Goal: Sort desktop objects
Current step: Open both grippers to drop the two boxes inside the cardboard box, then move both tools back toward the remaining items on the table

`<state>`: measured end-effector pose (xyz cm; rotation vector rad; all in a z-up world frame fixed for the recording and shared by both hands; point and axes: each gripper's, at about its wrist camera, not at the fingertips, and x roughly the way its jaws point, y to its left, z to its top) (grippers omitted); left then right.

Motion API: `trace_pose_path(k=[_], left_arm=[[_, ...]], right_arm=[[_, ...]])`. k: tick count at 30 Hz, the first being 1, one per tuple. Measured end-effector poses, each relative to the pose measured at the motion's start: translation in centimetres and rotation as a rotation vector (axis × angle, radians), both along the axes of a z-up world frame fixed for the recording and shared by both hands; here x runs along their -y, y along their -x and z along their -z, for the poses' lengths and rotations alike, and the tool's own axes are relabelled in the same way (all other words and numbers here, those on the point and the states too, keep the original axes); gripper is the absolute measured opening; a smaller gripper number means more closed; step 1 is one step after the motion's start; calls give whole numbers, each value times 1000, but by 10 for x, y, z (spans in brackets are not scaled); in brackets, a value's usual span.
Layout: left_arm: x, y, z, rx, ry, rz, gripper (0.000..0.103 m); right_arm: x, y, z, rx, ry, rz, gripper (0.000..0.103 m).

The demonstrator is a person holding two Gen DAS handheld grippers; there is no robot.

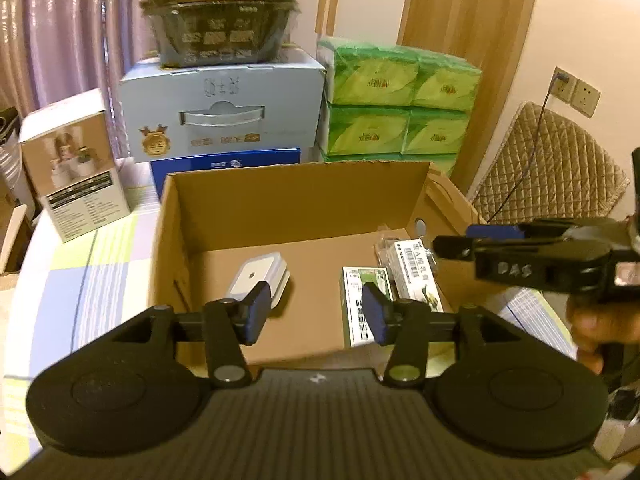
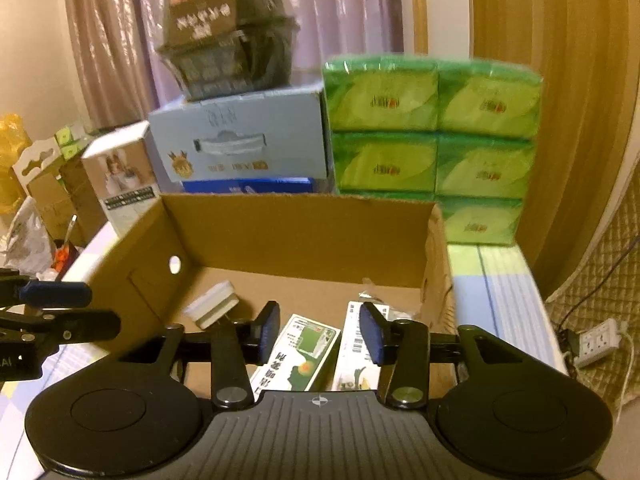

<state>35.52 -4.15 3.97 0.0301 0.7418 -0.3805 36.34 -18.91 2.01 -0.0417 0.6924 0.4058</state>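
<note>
An open cardboard box (image 1: 296, 204) (image 2: 300, 224) sits on the table in front of both grippers. On its floor lie a white square container (image 1: 260, 280) (image 2: 214, 306), a green-and-white packet (image 1: 362, 304) (image 2: 304, 356) and a white packet with a barcode (image 1: 412, 268) (image 2: 354, 348). My left gripper (image 1: 316, 314) hangs open over the box's near edge, holding nothing. My right gripper (image 2: 318, 334) is open above the two packets, nothing between its pads. The right gripper (image 1: 452, 242) also shows at the right of the left wrist view, held by a hand (image 1: 592, 332).
Behind the box stand a pale blue carton (image 1: 224, 112) with a dark plastic tub (image 1: 220, 36) on top, stacked green tissue packs (image 1: 400, 104) (image 2: 432, 140) and a white product box (image 1: 76, 164). A striped cloth (image 1: 80, 264) covers the table. A quilted chair (image 1: 552, 164) stands right.
</note>
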Motion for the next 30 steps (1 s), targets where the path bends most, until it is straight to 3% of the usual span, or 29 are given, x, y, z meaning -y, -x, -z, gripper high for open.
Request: trace_pose_path(k=[9,14,18,25,30], left_arm=[[-25,64,-16,16,-23,12,57],[-35,100,-17,16,-35,33,80],[-39,130,-10,-3,-41,47,86],[-39,181,16,-56,-62,77,94],[-36,207,31,-80,-75,95,96]], right_arm=[[6,77,-30,41,-13,-68,68],[15,120,-26,23,6,-101,80],[25,152,-18,5,20,-115,92],[40,196,1,-31,39,-126,101],[54,216,17,-57,60,-102,101]])
